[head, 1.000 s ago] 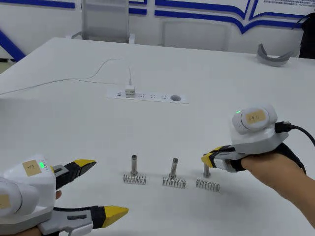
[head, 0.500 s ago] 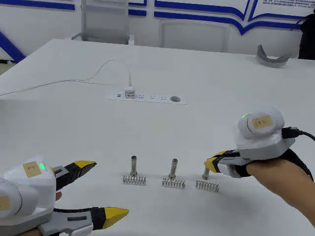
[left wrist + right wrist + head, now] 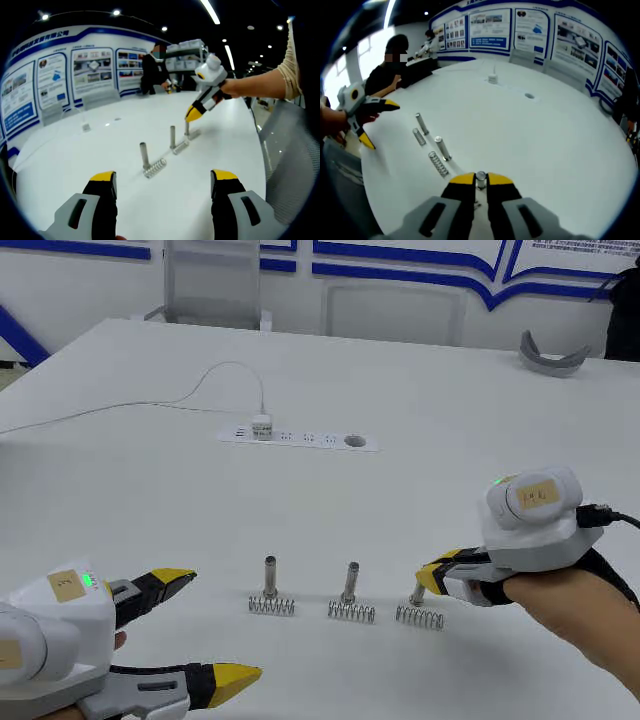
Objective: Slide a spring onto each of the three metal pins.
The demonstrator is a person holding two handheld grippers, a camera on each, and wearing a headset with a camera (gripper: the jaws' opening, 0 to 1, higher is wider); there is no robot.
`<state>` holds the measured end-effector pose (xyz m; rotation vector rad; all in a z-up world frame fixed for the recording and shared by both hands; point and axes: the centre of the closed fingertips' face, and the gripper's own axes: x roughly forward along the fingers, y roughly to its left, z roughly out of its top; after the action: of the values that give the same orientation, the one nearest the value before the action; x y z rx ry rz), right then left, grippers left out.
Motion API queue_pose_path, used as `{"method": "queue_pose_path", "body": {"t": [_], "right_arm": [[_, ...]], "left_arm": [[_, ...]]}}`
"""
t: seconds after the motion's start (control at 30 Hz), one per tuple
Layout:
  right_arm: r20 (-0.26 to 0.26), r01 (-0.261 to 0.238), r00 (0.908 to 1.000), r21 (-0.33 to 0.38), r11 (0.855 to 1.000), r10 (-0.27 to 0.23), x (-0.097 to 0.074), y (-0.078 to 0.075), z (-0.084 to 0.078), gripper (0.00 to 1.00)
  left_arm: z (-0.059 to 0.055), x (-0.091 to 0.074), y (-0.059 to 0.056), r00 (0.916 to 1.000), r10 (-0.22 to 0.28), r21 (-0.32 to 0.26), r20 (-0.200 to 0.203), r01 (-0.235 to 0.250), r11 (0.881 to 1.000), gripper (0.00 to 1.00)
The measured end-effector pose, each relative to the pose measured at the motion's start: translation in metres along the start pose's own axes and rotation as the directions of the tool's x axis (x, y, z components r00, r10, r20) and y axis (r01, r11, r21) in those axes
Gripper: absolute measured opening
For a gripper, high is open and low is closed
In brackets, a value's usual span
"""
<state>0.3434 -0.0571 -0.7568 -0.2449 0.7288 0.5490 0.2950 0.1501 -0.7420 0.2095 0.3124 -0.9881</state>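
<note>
While we clamp right gripper (image 3: 430, 576) on rightmost pin (image 3: 480, 176), left gripper (image 3: 212, 624) jaws apart, white table (image 3: 450, 390), power strip (image 3: 300, 438) mid-table, blue-striped wall (image 3: 90, 280) behind far edge.

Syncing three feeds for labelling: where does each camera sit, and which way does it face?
Head view: headset, facing forward and down at the table, pins and springs; left hand-held gripper, right hand-held gripper and a forearm show.
Left gripper view: on the left one, looking between its open jaws along the pins toward the right one.
Right gripper view: opposite end, own jaws shut on the right pin, facing the left one.
Shared: both gripper views see the pins.
</note>
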Motion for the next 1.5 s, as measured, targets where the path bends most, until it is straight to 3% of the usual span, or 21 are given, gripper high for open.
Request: {"method": "queue_pose_path", "body": {"t": [0.3, 0.63, 0.73, 0.87, 1.0, 1.13, 1.2, 1.5], "right_arm": [[-0.002, -0.012, 0.9999, -0.011, 1.000, 0.012, -0.003, 0.003, -0.004, 0.15], [0.030, -0.010, 0.9995, -0.027, 1.000, 0.011, -0.017, -0.008, -0.007, 0.20], [0.013, -0.055, 0.9984, -0.068, 0.996, 0.056, -0.019, -0.006, -0.015, 0.20], [-0.025, -0.127, 0.9918, -0.135, 0.983, 0.125, -0.019, 0.005, -0.024, 0.20], [-0.093, -0.202, 0.9782, -0.218, 0.955, 0.186, -0.014, 0.016, -0.035, 0.19], [-0.147, -0.238, 0.9679, -0.279, 0.930, 0.204, -0.007, 0.022, -0.041, 0.19], [-0.166, -0.260, 0.9622, -0.325, 0.909, 0.216, -0.003, 0.024, -0.042, 0.17], [-0.257, -0.308, 0.9397, -0.350, 0.885, 0.226, 0.006, 0.020, -0.048, 0.14]], "left_arm": [[0.000, 0.001, -0.002, 1.0000, -0.005, 0.002, -0.001, 0.005, 1.000, 0.78], [0.000, 0.001, -0.002, 1.0000, -0.002, 0.003, 0.002, 0.002, 1.000, 0.78], [0.000, 0.001, -0.001, 1.0000, 0.000, 0.003, 0.004, 0.000, 1.000, 0.78], [0.001, 0.002, -0.001, 1.0000, 0.000, 0.004, 0.003, 0.000, 1.000, 0.78], [0.000, 0.002, -0.002, 1.0000, -0.005, 0.007, 0.001, 0.005, 1.000, 0.78], [0.001, 0.003, -0.002, 1.0000, -0.006, 0.010, 0.002, 0.006, 1.000, 0.78], [0.001, 0.003, -0.002, 1.0000, -0.007, 0.008, 0.003, 0.007, 1.000, 0.78], [-0.001, 0.001, -0.003, 1.0000, -0.009, 0.010, -0.002, 0.009, 1.000, 0.77]]}}
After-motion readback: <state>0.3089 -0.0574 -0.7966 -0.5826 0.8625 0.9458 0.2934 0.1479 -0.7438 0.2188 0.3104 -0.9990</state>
